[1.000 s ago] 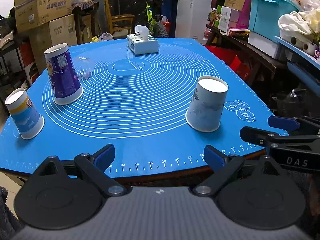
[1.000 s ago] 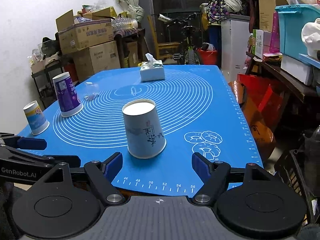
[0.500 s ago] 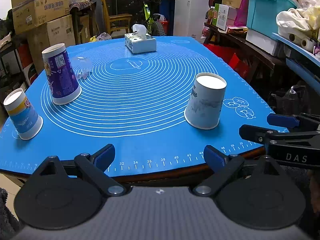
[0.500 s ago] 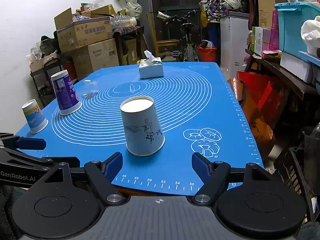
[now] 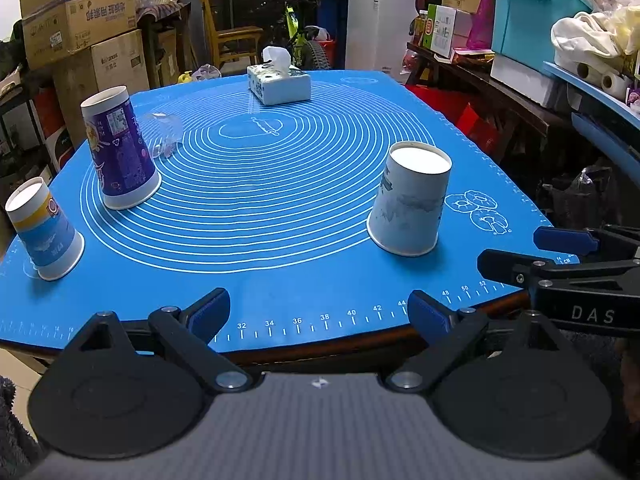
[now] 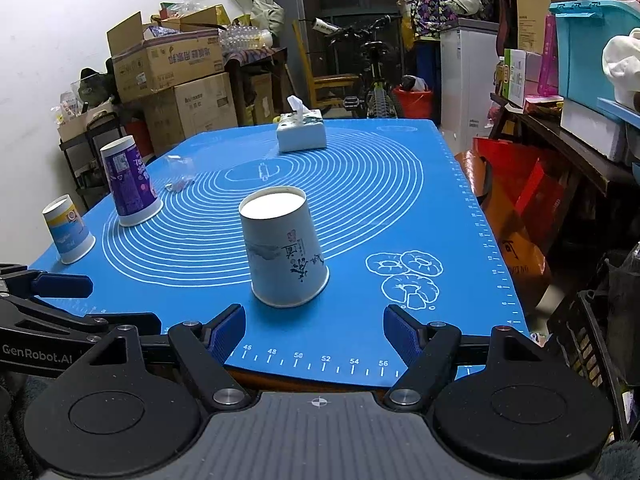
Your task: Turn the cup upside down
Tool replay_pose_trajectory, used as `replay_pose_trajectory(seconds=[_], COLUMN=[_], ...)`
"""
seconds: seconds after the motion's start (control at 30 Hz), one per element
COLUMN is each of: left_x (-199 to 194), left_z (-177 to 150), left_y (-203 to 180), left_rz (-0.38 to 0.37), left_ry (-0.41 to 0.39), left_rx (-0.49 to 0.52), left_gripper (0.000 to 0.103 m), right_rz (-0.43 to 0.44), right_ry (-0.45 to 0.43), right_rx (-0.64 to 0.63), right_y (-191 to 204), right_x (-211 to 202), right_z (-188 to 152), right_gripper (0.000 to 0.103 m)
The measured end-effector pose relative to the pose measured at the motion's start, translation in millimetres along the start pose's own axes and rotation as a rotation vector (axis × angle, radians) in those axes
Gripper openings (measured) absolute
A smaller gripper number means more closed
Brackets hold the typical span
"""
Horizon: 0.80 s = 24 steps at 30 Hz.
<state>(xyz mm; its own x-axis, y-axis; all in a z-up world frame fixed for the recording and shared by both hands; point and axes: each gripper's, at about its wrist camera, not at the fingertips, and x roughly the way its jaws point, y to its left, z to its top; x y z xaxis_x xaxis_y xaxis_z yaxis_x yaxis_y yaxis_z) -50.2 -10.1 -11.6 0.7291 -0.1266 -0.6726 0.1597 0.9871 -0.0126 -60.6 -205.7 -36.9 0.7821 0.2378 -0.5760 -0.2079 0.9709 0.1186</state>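
Gaping wide and empty, each hand-held gripper [image 5: 320,312] [image 6: 314,328] hangs short of the inverted white cup [image 6: 282,250]

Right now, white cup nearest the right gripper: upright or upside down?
Upside down. The white cup stands on its wide rim on the blue mat, closed narrow base on top.

The left hand-held gripper [image 5: 318,314] has its jaws spread wide, holding nothing. The right hand-held gripper [image 6: 314,330] is likewise wide apart and unloaded. They sit level, side by side, pointing forward.
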Motion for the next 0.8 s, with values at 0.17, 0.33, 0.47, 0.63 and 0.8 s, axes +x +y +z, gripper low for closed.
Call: replay_pose_trajectory(seconds=[0.17, 0.33, 0.47, 0.63, 0.8], left_x=[0.3, 0.3, 0.2, 0.3, 0.3], left_z=[-0.4, -0.4, -0.3, -0.3, -0.3], left_y=[-1.1, -1.2, -1.3, -1.3, -1.4], left_rz=[0.000, 0.000, 0.000, 0.000, 0.001], left_ry=[0.000, 0.000, -0.001, 0.000, 0.000], left_rx=[0.001, 0.000, 0.001, 0.001, 0.002], left_gripper=[0.095, 0.095, 0.095, 0.095, 0.095], right_rz=[-0.001, -0.001, 0.000, 0.000, 0.000], right_ry=[0.003, 0.004, 0.007, 0.008, 0.010], right_rx=[0.001, 0.001, 0.002, 0.002, 0.003], right_y=[0.0, -0.1, 0.3, 0.2, -0.1], right_x=[0.1, 0.2, 0.7, 0.8, 1.2], right_z=[-0.3, -0.3, -0.5, -0.5, -1.5], right_gripper=[0.080, 0.080, 0.080, 0.080, 0.080])
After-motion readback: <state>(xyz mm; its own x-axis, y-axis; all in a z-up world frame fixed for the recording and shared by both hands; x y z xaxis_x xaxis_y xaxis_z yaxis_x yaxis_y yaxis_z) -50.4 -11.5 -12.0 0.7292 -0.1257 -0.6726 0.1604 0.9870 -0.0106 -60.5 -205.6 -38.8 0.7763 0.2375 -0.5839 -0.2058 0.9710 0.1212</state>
